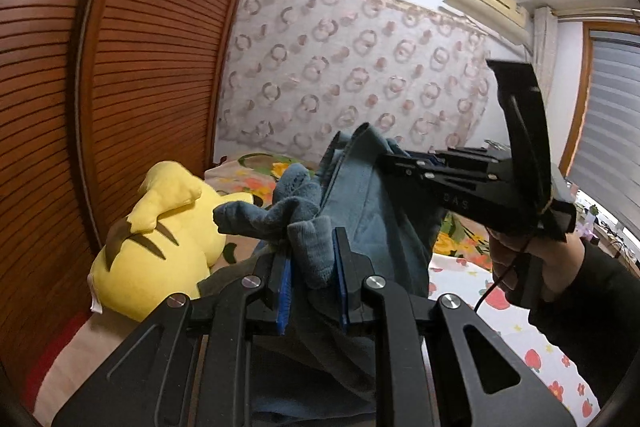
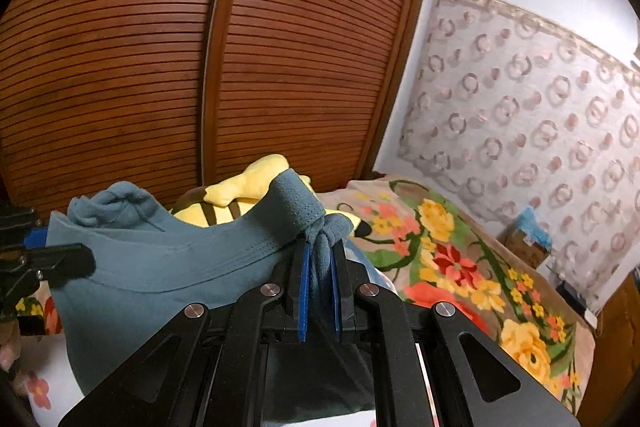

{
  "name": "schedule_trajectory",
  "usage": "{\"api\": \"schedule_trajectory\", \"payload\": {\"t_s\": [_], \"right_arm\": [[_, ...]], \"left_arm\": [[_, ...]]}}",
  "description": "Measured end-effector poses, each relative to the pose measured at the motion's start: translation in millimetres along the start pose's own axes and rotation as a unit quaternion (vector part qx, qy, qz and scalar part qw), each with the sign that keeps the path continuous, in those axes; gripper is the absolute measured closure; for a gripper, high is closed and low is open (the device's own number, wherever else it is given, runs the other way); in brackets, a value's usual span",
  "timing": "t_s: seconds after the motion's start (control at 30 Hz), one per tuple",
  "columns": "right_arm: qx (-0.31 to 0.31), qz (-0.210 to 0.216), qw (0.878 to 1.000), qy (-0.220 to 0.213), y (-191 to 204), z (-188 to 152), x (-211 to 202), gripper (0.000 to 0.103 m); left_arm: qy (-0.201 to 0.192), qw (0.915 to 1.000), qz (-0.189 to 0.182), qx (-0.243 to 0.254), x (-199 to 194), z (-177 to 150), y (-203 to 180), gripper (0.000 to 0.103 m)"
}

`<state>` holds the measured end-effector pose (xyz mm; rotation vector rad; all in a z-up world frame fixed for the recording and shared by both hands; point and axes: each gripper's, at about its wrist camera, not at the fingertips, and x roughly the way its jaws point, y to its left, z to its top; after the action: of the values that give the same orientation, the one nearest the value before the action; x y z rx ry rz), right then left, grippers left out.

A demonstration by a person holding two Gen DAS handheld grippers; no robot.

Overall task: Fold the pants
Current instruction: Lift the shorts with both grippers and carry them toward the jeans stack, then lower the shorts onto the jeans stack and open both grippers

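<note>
The blue-grey pants (image 1: pixel 380 227) hang lifted above the bed, held at two spots. In the left wrist view my left gripper (image 1: pixel 310 237) is shut on a bunched fold of the fabric between its blue pads. To its upper right a hand (image 1: pixel 516 259) holds my right gripper (image 1: pixel 386 159), which is clamped on another edge of the cloth. In the right wrist view my right gripper (image 2: pixel 321 247) pinches a gathered knot of the pants (image 2: pixel 160 267). From there the cloth stretches left toward my left gripper (image 2: pixel 60 261) at the frame's edge. The lower part of the pants is hidden under the grippers.
A yellow plush toy (image 1: pixel 160 247) lies on the bed by the louvred wooden wardrobe doors (image 2: pixel 160 67). A floral blanket (image 2: pixel 460 259) covers the far bed, and a white strawberry-print sheet (image 1: pixel 500 315) the near part. A cardboard box (image 2: pixel 528 239) stands by the patterned wall hanging.
</note>
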<state>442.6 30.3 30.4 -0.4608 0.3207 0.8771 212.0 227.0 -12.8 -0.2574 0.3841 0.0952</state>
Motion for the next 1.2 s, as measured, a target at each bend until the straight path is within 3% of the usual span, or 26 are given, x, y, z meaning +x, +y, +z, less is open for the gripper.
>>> {"api": "schedule_trajectory", "payload": {"t_s": [0.3, 0.43, 0.6, 0.77, 0.93, 1.07, 1.2], "right_arm": [[0.0, 0.022, 0.999, 0.034, -6, -1, 21, 0.094], [0.028, 0.014, 0.998, 0.047, -17, 1, 16, 0.078], [0.064, 0.006, 0.997, 0.044, -32, 1, -6, 0.077], [0.087, 0.012, 0.995, 0.038, -27, -7, -32, 0.077], [0.109, 0.007, 0.993, 0.033, -16, -20, -63, 0.077], [0.127, 0.002, 0.991, 0.03, -3, -30, -90, 0.077], [0.143, -0.011, 0.989, 0.027, 8, -43, -120, 0.077]], "left_arm": [[0.035, 0.9987, 0.037, -0.004, 8, -14, 5, 0.084], [0.042, 0.998, 0.046, -0.002, 6, -15, 4, 0.081], [0.049, 0.9973, 0.054, 0.005, 4, -16, 1, 0.076], [0.054, 0.9968, 0.058, 0.009, 0, -17, -1, 0.055], [0.059, 0.9961, 0.059, 0.027, -10, -17, -6, 0.052], [0.054, 0.9965, 0.048, 0.042, -24, -15, -17, 0.026], [0.059, 0.9959, 0.032, 0.061, -37, -15, -31, 0.019]]}}
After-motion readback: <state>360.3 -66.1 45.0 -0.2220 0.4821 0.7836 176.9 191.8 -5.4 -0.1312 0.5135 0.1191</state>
